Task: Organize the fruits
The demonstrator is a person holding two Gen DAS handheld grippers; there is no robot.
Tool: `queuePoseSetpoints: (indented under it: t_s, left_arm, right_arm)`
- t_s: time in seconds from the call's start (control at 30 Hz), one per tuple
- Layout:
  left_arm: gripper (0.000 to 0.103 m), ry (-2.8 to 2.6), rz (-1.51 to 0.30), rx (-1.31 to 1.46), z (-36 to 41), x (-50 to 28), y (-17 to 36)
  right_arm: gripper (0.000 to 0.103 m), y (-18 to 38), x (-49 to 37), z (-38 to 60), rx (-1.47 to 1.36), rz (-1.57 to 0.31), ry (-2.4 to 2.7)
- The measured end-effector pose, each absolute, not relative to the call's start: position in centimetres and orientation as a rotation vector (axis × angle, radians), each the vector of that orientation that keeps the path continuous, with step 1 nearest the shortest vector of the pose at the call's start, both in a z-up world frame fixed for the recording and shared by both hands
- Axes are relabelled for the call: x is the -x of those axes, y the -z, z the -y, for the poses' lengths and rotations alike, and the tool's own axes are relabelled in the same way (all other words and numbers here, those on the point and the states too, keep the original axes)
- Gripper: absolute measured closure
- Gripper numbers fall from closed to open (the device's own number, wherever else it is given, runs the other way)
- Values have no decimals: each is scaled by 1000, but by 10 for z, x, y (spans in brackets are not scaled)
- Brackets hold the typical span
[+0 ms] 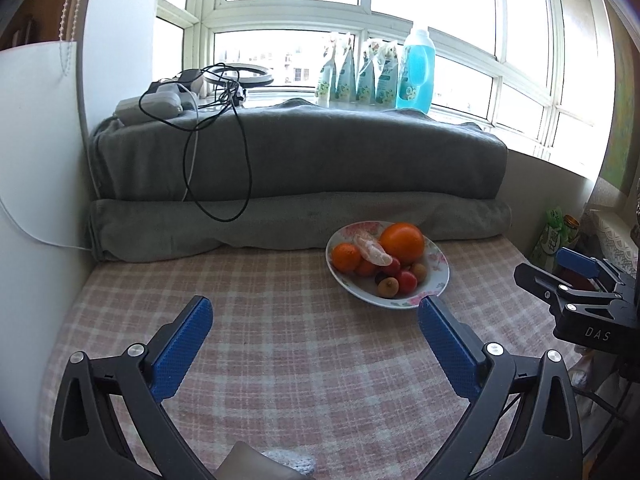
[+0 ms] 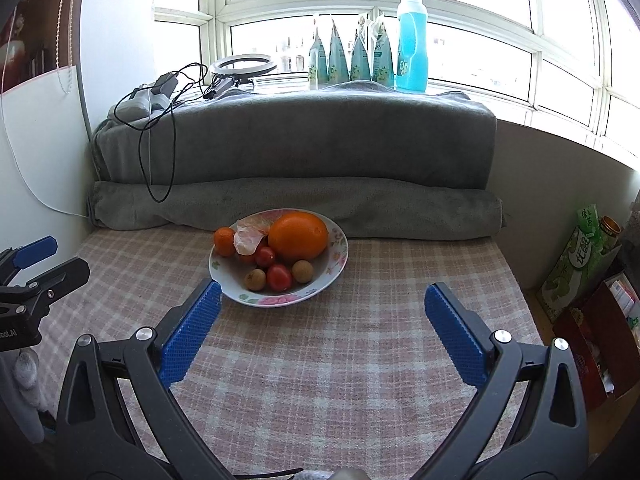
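fruit plate [image 2: 338, 258], both tongs spread, empty

The right gripper [image 2: 322, 304] hung above the checked cloth [image 2: 320, 360] with its blue fingers [image 2: 192, 328] spread wide and nothing between them; its left fingertip sat just beside the floral bowl [image 2: 338, 254]. The bowl held a large orange [image 2: 298, 236], a small mandarin [image 2: 224, 241], peeled segments [image 2: 248, 238], red tomatoes [image 2: 279, 277] and brown longans [image 2: 302, 271]; the left gripper [image 2: 30, 272] showed at the left edge.

Each hand-held gripper [image 1: 314, 312] has black linkage arms, silver screws, blue ribbed pads [image 2: 191, 332].
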State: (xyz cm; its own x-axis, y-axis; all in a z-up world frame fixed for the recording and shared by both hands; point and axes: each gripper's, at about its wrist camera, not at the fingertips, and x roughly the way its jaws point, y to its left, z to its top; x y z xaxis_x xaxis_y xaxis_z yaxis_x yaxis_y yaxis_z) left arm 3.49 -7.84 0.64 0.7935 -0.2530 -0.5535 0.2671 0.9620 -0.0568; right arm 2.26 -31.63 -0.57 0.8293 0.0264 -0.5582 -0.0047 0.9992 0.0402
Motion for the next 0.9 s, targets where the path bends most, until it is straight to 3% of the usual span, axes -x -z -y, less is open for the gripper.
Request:
queuePoseSetpoints:
  t_s: [0.9]
  left_arm:
    - [1,266,-597,-27,79,-34,-7]
  right_arm:
    - [0,9,-23,314,-44,-599,-22]
